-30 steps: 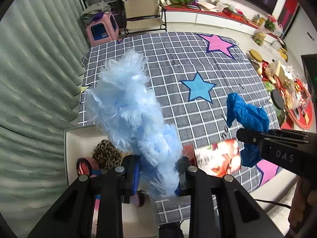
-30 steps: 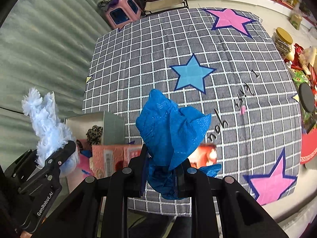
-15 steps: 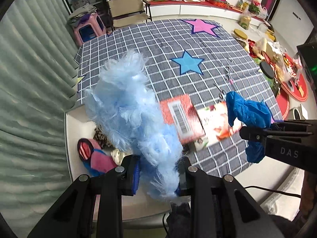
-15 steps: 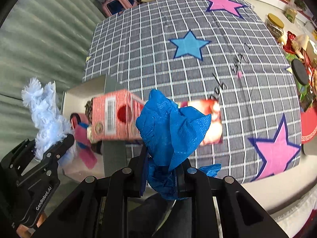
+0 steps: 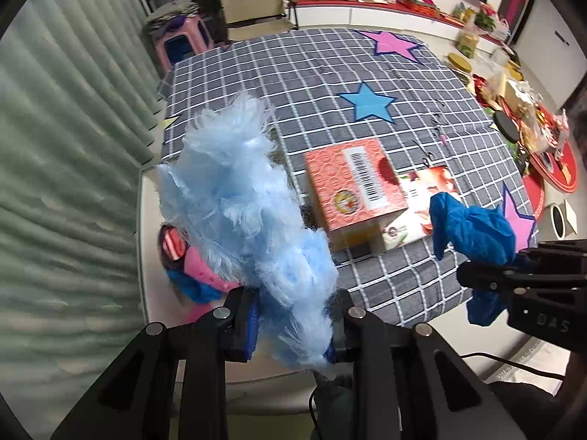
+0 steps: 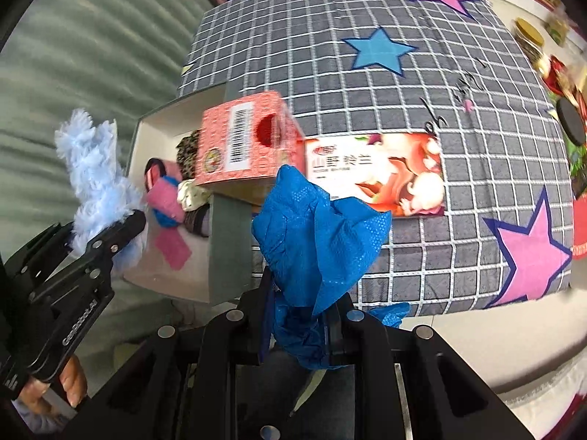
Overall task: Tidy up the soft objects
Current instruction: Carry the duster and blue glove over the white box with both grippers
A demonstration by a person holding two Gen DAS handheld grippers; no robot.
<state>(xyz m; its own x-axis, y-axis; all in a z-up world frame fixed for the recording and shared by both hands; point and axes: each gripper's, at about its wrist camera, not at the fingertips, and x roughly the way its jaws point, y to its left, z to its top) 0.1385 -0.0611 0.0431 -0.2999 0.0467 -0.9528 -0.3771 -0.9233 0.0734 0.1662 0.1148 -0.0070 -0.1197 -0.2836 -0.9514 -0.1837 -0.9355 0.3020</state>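
Note:
My left gripper (image 5: 293, 330) is shut on a fluffy light-blue cloth (image 5: 234, 212), which stands up between its fingers; the same fluffy light-blue cloth (image 6: 91, 176) and left gripper (image 6: 124, 231) show at the left of the right wrist view. My right gripper (image 6: 299, 324) is shut on a crumpled dark-blue cloth (image 6: 315, 227), and that dark-blue cloth (image 5: 473, 227) and right gripper (image 5: 477, 278) also appear at the right of the left wrist view. Below lies an open white box (image 6: 165, 117) holding pink, blue, leopard-print and cream soft items (image 6: 168, 194).
A red printed carton (image 5: 356, 187) with an open flap (image 6: 381, 176) lies on the grey checked star cloth (image 5: 330, 80), beside the white box. A green curtain (image 5: 66, 146) hangs at the left. A pink stool (image 5: 183, 40), a chair and floor clutter (image 5: 521, 110) surround the table.
Both grippers have travelled together toward the table's near edge, holding their cloths. The white box and the red carton have slid further up into both views.

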